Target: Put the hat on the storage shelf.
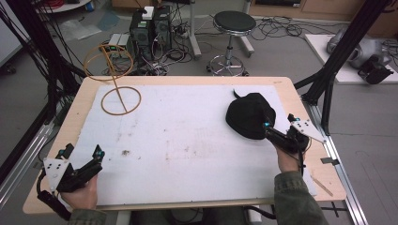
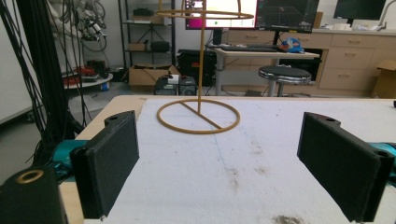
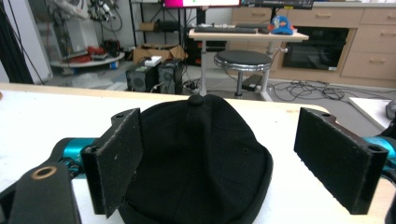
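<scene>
A black cap (image 1: 248, 114) with a button on its crown lies on the right part of the white mat (image 1: 187, 140). My right gripper (image 1: 279, 124) is open at the cap's near right edge. In the right gripper view the cap (image 3: 201, 154) sits between and just beyond the spread jaws of that gripper (image 3: 219, 116), and I cannot tell whether they touch it. A tan wire stand (image 1: 120, 100) with a ring base and a raised top ring stands at the far left. My left gripper (image 1: 84, 150) is open and holds nothing at the near left corner, facing the stand (image 2: 198, 116).
The mat covers most of a wooden table (image 1: 75, 117). A thin strip (image 1: 321, 183) lies near the table's front right corner. Black frame posts (image 1: 338, 51) flank the table. A stool (image 1: 232, 28) and computer cases (image 1: 150, 28) stand on the floor beyond it.
</scene>
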Tool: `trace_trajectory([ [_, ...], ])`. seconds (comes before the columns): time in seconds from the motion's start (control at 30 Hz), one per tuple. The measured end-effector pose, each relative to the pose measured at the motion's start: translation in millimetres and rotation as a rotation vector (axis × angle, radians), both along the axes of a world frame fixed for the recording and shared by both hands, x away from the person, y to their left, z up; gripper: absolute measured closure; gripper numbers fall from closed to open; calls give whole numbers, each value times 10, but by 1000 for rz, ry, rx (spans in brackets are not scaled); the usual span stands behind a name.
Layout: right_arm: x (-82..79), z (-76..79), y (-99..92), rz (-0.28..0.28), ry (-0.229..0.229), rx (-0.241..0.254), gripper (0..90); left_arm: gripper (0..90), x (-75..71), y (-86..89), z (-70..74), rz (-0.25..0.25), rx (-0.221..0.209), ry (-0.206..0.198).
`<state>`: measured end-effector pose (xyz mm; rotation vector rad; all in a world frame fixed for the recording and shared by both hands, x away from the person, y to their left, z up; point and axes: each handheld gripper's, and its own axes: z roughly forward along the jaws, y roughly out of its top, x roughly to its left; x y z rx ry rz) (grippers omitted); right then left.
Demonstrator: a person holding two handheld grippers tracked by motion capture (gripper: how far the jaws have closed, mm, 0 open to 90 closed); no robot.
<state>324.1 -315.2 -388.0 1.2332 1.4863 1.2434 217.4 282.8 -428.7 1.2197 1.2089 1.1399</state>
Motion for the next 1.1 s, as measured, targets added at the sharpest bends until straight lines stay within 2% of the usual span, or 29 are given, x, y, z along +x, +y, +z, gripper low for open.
trace_trajectory([
  [0.3, 219, 22, 39, 7, 42, -36, 148, 129, -8, 21, 0, 1, -5, 6],
  [0.6, 407, 171, 68, 25, 73, -73, 146, 129, 15, 35, -12, -3, -7, 17],
  [0.87, 617, 119, 132, 31, 133, -91, 145, 129, 47, -14, -23, -26, 10, 29],
  [0.97, 694, 98, 128, 47, 175, -97, 145, 129, 47, -21, -21, -30, 17, 32],
  [1.0, 733, 84, 123, 54, 201, -107, 144, 129, 47, -21, -21, -31, 16, 32],
  [1.1, 761, 73, 114, 61, 219, -118, 145, 129, 50, -20, -21, -32, 15, 32],
])
